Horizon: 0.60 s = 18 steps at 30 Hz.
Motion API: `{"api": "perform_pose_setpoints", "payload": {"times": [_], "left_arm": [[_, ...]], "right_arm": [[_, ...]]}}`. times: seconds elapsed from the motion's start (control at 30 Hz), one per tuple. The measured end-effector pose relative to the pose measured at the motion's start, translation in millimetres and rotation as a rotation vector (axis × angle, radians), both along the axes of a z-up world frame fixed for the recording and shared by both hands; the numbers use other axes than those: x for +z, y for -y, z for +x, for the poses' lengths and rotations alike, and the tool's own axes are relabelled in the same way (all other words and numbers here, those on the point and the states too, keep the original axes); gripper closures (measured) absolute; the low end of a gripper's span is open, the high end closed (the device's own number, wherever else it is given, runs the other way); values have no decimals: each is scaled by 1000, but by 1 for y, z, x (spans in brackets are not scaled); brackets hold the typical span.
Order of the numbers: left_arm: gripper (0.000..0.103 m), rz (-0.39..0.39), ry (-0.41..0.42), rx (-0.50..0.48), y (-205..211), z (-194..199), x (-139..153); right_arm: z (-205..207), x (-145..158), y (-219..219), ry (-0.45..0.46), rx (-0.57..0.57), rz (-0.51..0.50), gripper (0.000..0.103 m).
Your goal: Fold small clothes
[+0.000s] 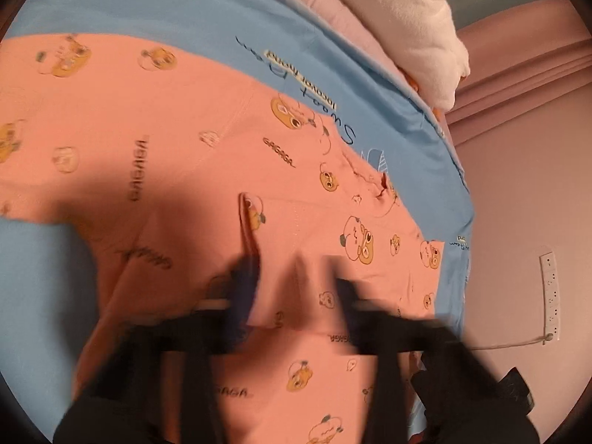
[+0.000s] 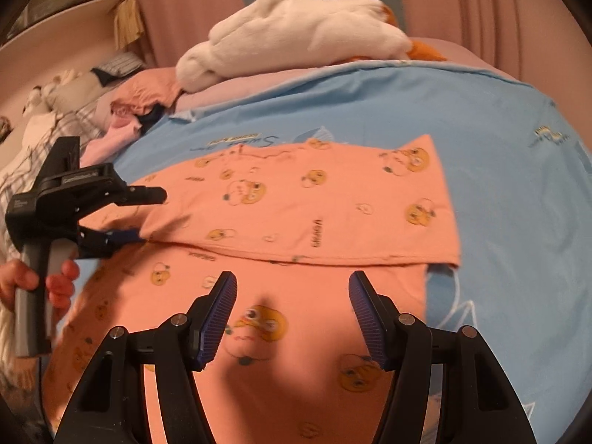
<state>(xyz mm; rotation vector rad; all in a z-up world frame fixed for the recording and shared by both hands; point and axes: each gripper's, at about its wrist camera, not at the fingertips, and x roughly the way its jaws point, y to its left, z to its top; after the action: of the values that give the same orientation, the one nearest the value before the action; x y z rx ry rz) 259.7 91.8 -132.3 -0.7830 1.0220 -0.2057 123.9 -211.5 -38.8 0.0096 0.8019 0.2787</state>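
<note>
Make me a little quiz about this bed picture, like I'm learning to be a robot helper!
1. True or false: the orange garment lies on a blue sheet.
2. What rests at the far end of the bed, beyond the garment? A) a white plush toy B) a stack of books C) a pair of shoes
3. Fill in: the jaws of the right gripper are ____, with nothing pinched between them.

Key: 1 true; 2 A; 3 open.
</note>
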Motion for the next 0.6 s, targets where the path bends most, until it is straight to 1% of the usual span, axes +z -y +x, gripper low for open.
{"api": "perform_pose_setpoints", "payload": {"times": [0.03,0.1,0.2,0.27,0.3,0.37,0.4,0.43,0.47,0.5,0.53,0.57,0.6], "left_arm": [[99,12,-10,-3,1,3,-2],[100,10,1,0,0,2,-3],[100,13,50,40,-10,-6,3],[100,18,89,84,-23,-12,11],[102,25,107,107,-32,-14,16],[103,11,110,99,-37,-12,17],[102,-22,97,59,-37,-10,14],[102,-31,87,41,-36,-10,13],[100,-28,80,28,-33,-11,12],[91,-27,75,9,-30,-11,11],[86,-31,65,-1,-27,-12,8],[73,-34,59,0,-25,-13,7],[64,-44,50,1,-25,-14,4]], "right_arm": [[0,0,4,0,-12,6,40],[-1,-1,12,-1,-36,18,40],[-3,-2,25,-5,-75,32,40],[-7,-2,31,-4,-95,35,40],[-8,-1,34,0,-103,38,40],[-10,1,38,11,-114,44,40],[-10,3,39,16,-119,44,40],[-8,4,40,21,-125,46,40],[-8,5,41,25,-131,50,40],[-8,5,41,27,-134,55,40],[-7,6,41,28,-135,60,40],[-8,6,40,26,-135,61,40],[-8,5,39,25,-132,61,40]]}}
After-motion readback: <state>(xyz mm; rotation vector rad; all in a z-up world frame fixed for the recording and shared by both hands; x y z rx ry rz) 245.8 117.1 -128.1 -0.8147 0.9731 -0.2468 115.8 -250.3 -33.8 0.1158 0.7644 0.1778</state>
